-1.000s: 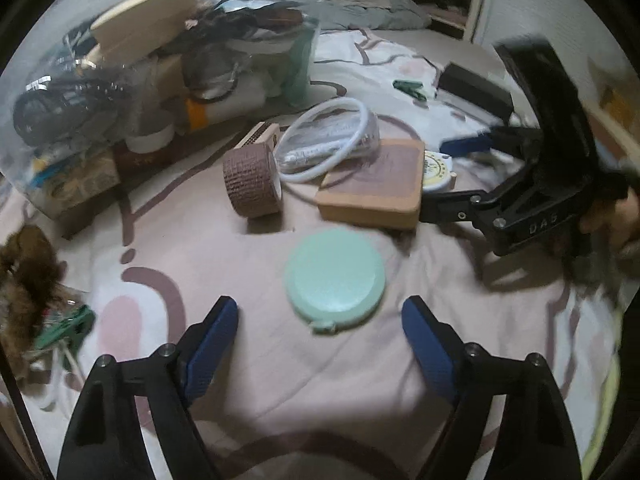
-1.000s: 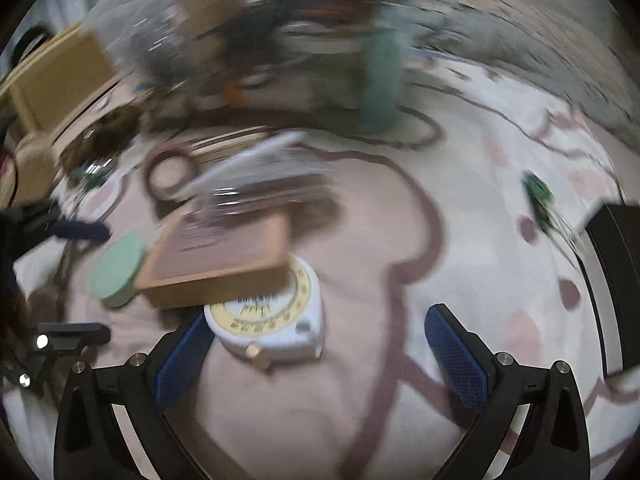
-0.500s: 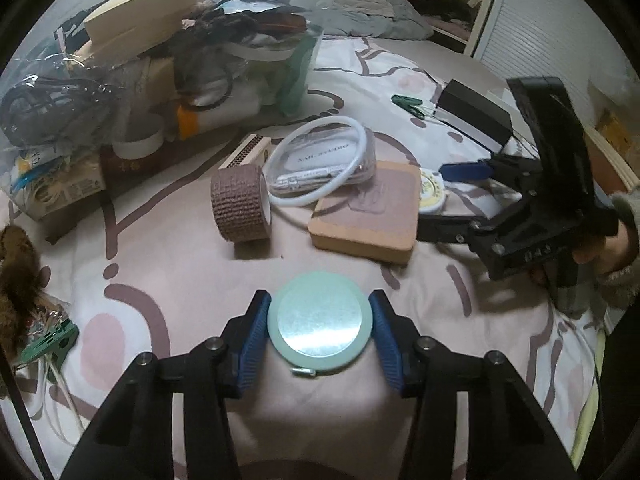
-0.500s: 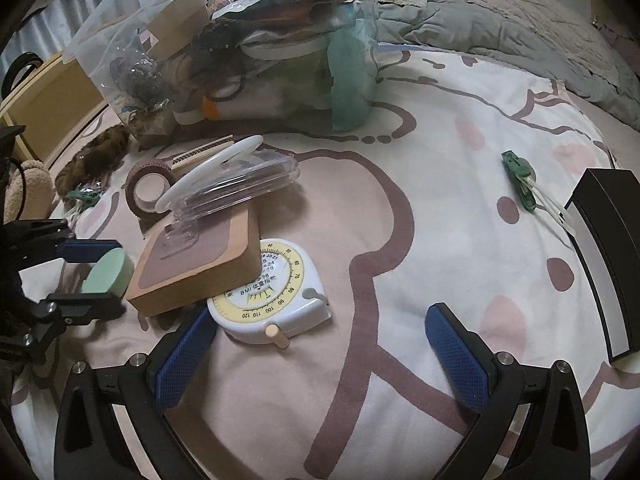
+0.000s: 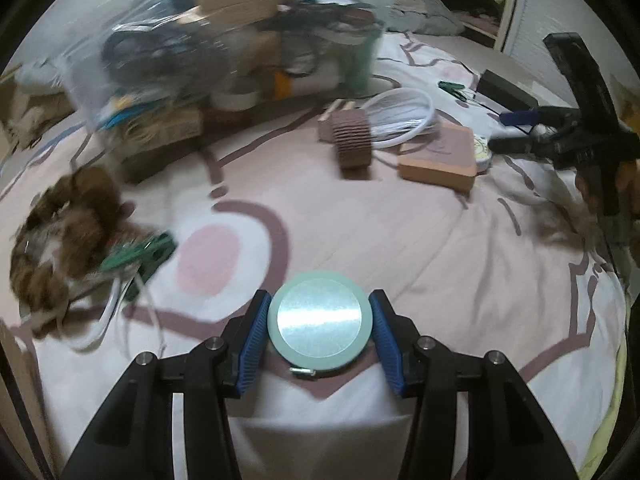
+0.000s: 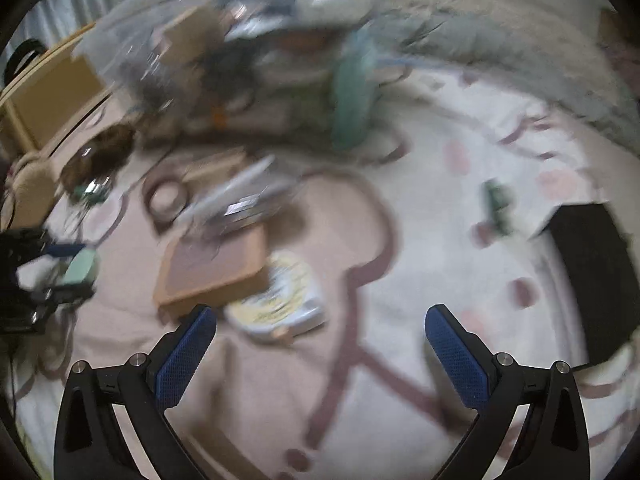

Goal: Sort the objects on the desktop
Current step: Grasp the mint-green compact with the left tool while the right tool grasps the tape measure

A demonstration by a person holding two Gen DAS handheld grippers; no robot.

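Compact (image 5: 320,321), a round mint-green case with a shiny top, sits clamped between the blue pads of the left gripper (image 5: 319,330), whose jaws are drawn in tight against its rim on both sides, low in the left wrist view over the patterned bedspread (image 5: 460,256). In the right wrist view it shows small at the left edge (image 6: 82,266), gripped the same way.

Ahead of it the bed is crowded. A brown tape roll (image 5: 353,140) stands on edge, with a white ring case (image 5: 404,118) just behind it and a tan box (image 5: 440,158) beside that. A yellow-faced tape measure (image 6: 280,300) lies touching the box's near corner. A full clear bin (image 5: 224,60) rises at the back. To the left lie a brown fur piece (image 5: 68,236) and a green clip (image 5: 144,254) with white cord. A second green clip (image 6: 496,204) and a black box (image 6: 592,276) lie off to the right.

The right gripper (image 6: 320,350) hangs above the bedspread with its jaws wide apart and nothing between them, the tape measure just ahead of its left pad. That view is heavily blurred.
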